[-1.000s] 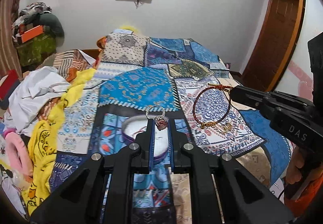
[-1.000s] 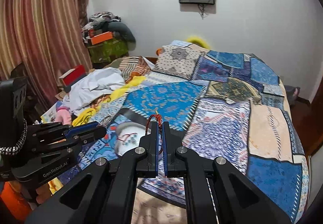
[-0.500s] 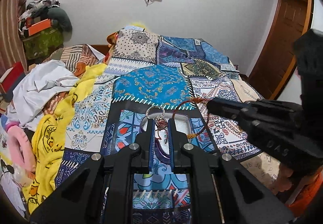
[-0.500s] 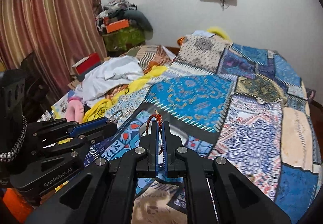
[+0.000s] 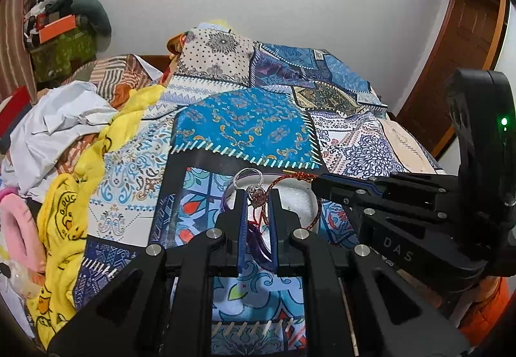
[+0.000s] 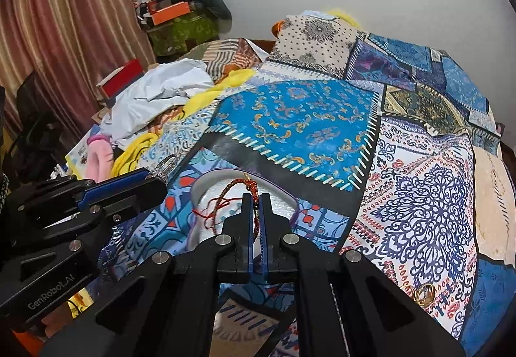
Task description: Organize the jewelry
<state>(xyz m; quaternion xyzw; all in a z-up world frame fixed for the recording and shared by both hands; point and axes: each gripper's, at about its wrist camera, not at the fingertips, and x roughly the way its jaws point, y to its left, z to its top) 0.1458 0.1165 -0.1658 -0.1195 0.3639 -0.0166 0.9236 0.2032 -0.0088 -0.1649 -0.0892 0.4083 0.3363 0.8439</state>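
Ring (image 5: 254, 188) pinched in left gripper (image 5: 256, 196) fingers over white tray (image 5: 298, 200). Red cord bracelet (image 6: 225, 199) clenched in right gripper (image 6: 256, 199), at tray's three o'clock.

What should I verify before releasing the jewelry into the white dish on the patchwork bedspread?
1. Left gripper holds the silver ring with the reddish stone: ok, jaws shut on it.
2. Right gripper holds the red-and-gold braided cord bracelet: ok, jaws shut on the cord.
3. White oval dish with the purple rim sits below both grippers: ok.
4. Bracelet loop hangs inside the dish rim: cannot tell; in the left view part of it drapes by the right edge.
5. Grippers apart from each other: ok, though close.
6. All jewelry gathered: not ok; gold rings lie on the patchwork bedspread.
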